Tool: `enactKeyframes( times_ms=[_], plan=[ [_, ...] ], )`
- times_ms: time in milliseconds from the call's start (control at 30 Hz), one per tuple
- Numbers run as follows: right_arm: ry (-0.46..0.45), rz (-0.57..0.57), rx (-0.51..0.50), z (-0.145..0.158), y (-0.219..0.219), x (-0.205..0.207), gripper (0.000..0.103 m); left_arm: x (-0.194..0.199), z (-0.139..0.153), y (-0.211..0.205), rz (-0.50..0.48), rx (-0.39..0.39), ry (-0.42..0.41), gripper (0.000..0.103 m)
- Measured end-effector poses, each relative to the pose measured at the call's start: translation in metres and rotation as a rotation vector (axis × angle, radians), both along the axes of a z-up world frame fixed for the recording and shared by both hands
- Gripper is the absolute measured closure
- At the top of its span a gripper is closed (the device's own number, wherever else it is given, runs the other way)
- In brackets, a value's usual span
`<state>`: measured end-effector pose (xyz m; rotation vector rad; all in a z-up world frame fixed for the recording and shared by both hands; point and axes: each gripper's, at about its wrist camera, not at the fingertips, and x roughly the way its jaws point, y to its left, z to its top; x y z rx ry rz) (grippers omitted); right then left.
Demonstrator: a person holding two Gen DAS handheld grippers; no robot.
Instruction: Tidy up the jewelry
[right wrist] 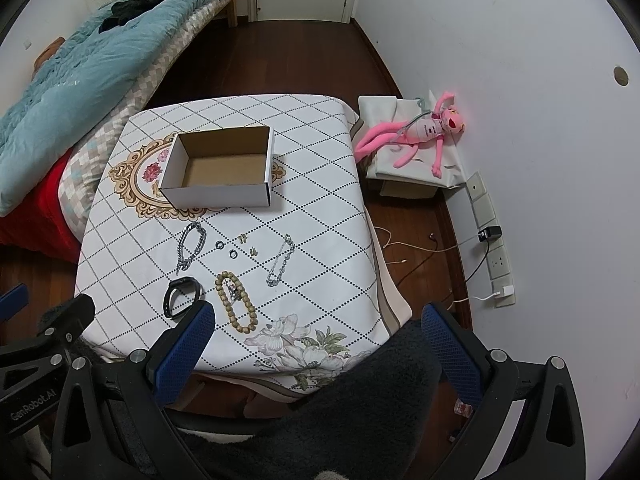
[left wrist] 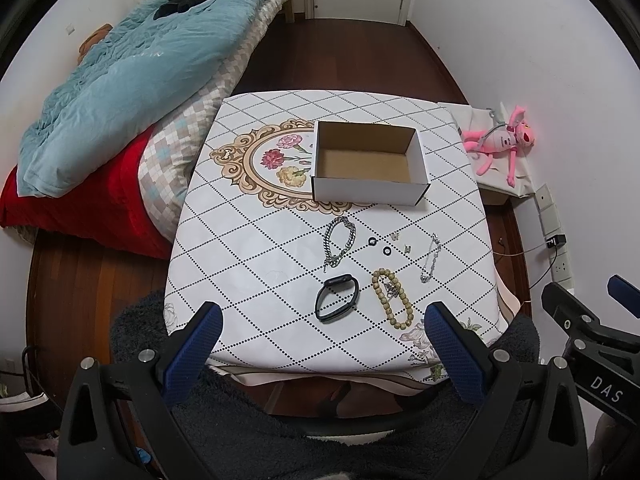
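An open, empty white cardboard box (left wrist: 370,178) (right wrist: 218,192) stands on the patterned table (left wrist: 248,240) (right wrist: 320,216). In front of it lie a thick silver chain (left wrist: 339,243) (right wrist: 191,246), two small black rings (left wrist: 379,245) (right wrist: 226,249), small earrings (left wrist: 401,241) (right wrist: 247,244), a thin silver bracelet (left wrist: 431,258) (right wrist: 281,260), a black smart band (left wrist: 337,297) (right wrist: 182,295) and a wooden bead bracelet (left wrist: 392,299) (right wrist: 236,302). My left gripper (left wrist: 322,326) is open and empty, above the table's near edge. My right gripper (right wrist: 318,326) is open and empty, near the front right corner.
A bed with a blue duvet (left wrist: 120,68) (right wrist: 76,68) lies left of the table. A pink plush toy (left wrist: 506,138) (right wrist: 420,132) lies on a covered box at the right. Wall sockets and cables (right wrist: 490,240) line the right wall. A dark fleece (right wrist: 352,400) is below the grippers.
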<state>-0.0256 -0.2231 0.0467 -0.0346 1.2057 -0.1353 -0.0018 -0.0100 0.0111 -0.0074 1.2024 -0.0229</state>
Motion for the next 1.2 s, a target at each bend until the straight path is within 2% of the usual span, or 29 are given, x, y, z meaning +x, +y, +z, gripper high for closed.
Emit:
enactKeyframes(
  times_ms=[167,267,367,467,567,667,767,833,900,933,967,1000,1067,1167,1200],
  plan=[
    [0.002,-0.014,0.018,-0.018,-0.002,0.011,0.000,0.014,-0.016,0.005,0.011,0.039,-0.023,0.000],
    [0.038,-0.015,0.054,-0.046,-0.001,0.027,0.000,0.032,-0.041,0.011,0.022,0.094,-0.035,0.000],
    [0.086,-0.009,0.076,-0.085,0.005,0.043,0.002,0.049,-0.077,0.020,0.024,0.100,0.010,0.001],
    [0.154,0.007,0.095,-0.131,0.015,0.058,0.014,0.059,-0.110,0.026,0.002,0.102,0.058,0.003],
    [0.231,0.021,0.119,-0.180,0.026,0.066,0.026,0.064,-0.145,0.028,-0.029,0.105,0.122,0.021],
    [0.280,0.036,0.135,-0.213,0.035,0.065,0.036,0.065,-0.170,0.026,-0.052,0.077,0.180,0.032],
    [0.322,0.045,0.139,-0.239,0.042,0.062,0.044,0.063,-0.191,0.025,-0.064,0.045,0.223,0.033],
    [0.339,0.056,0.141,-0.249,0.046,0.058,0.050,0.062,-0.202,0.025,-0.066,0.021,0.248,0.033],
    [0.341,0.063,0.139,-0.254,0.049,0.054,0.053,0.060,-0.208,0.023,-0.068,0.010,0.256,0.033],
    [0.326,0.072,0.129,-0.253,0.052,0.053,0.056,0.060,-0.210,0.022,-0.071,0.007,0.255,0.039],
    [0.323,0.075,0.121,-0.252,0.053,0.052,0.057,0.059,-0.213,0.021,-0.077,0.001,0.257,0.052],
    [0.318,0.074,0.114,-0.252,0.054,0.051,0.059,0.058,-0.215,0.020,-0.081,-0.007,0.263,0.059],
    [0.300,0.075,0.106,-0.251,0.056,0.048,0.063,0.057,-0.218,0.018,-0.085,-0.015,0.268,0.080],
    [0.273,0.067,0.103,-0.249,0.056,0.044,0.077,0.054,-0.220,0.017,-0.101,-0.009,0.246,0.092],
    [0.264,0.061,0.101,-0.248,0.055,0.043,0.090,0.052,-0.220,0.017,-0.106,-0.009,0.239,0.095]
  ],
)
